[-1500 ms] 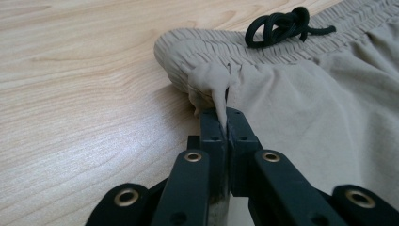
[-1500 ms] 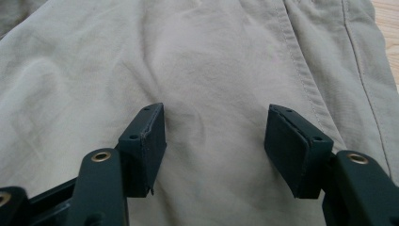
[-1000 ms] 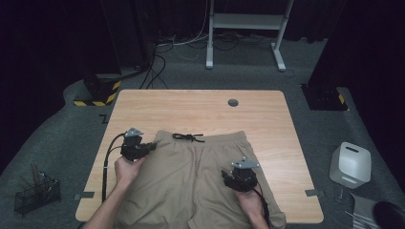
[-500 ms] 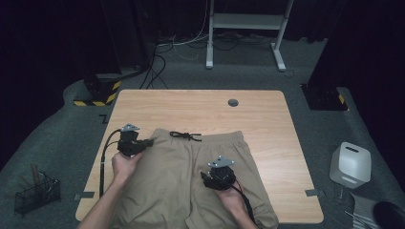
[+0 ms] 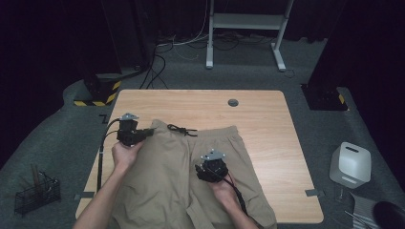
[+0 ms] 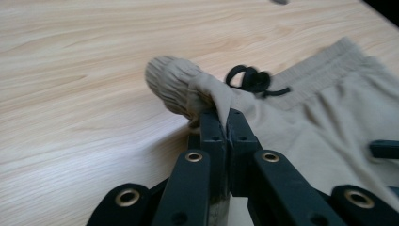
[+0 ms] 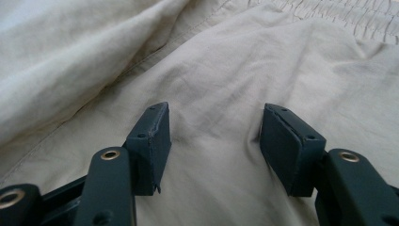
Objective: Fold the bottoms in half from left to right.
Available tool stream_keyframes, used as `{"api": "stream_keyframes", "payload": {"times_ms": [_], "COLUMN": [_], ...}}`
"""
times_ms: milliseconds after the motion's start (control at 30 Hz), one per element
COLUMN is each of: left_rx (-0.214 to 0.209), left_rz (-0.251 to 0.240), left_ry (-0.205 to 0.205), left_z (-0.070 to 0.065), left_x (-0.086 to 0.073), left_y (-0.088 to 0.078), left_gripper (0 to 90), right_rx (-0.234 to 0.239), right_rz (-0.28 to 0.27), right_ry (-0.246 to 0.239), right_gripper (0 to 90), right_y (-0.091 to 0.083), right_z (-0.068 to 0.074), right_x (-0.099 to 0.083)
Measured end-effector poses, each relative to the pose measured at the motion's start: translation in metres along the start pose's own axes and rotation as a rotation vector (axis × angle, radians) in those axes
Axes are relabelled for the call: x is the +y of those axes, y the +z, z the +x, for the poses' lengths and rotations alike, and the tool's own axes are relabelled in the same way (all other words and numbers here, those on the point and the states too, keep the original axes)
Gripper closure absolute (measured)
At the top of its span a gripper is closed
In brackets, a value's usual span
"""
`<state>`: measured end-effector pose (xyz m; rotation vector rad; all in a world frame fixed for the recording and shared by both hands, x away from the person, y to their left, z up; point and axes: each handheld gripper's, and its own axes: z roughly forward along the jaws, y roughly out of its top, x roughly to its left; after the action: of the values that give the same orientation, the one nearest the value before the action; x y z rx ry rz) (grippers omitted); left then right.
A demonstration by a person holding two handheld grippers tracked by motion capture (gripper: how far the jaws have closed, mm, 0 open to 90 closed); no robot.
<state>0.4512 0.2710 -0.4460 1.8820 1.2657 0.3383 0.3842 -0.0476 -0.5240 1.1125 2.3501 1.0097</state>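
At the time of inspection a pair of beige shorts [image 5: 191,176] lay spread over the near half of the table [image 5: 267,119], the waistband toward the middle, the legs running to the near edge. Starting at the left, the left gripper [image 5: 149,133] was clenched on the waistband's left corner [image 6: 176,87]; in the left gripper view the jaws stood pressed together with a bunch of ribbed fabric pinched and lifted just clear of the wood. The grip appeared intended to anchor and raise that corner so the garment could be drawn over or folded. Just right of it, a black drawstring [image 5: 181,129] lay knotted on the waistband's centre. Further right, the right gripper [image 5: 210,172] rested on the right half of the shorts, jaws released and standing wide, pads [image 7: 153,134] touching the cloth with a low ridge of fabric between them but not squeezed. In judgement it was placed to take a hold there or to press the fabric flat. A wire basket [image 5: 36,193] on the floor off the near left corner held some upright items, too dark to identify.
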Motion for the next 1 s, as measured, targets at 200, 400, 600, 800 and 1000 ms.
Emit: {"api": "stream_keyframes", "payload": {"times_ms": [200, 400, 600, 800, 1000], "left_rx": [-0.082, -0.089, -0.113, -0.127, -0.151], "left_rz": [-0.035, -0.038, -0.053, -0.052, -0.042], "left_ry": [-0.022, 0.019, 0.038, 0.076, 0.112], "left_z": [-0.012, -0.023, -0.034, -0.046, -0.061], "left_x": [0.003, 0.010, 0.015, 0.023, 0.034], "left_y": [-0.003, -0.003, 0.000, 0.001, 0.008], "left_gripper": [87.8, 87.8, 87.7, 87.8, 87.8], "right_rx": [0.017, 0.017, 0.039, 0.030, 0.015], "right_rz": [-0.007, -0.003, -0.012, -0.013, -0.007], "right_ry": [0.018, 0.010, 0.027, 0.014, -0.006], "right_gripper": [42.4, 42.2, 42.9, 43.5, 43.4], "right_y": [0.000, -0.001, -0.008, -0.004, -0.004], "right_z": [-0.002, -0.002, -0.002, -0.002, 0.001], "right_x": [-0.001, -0.001, -0.001, -0.005, -0.004]}}
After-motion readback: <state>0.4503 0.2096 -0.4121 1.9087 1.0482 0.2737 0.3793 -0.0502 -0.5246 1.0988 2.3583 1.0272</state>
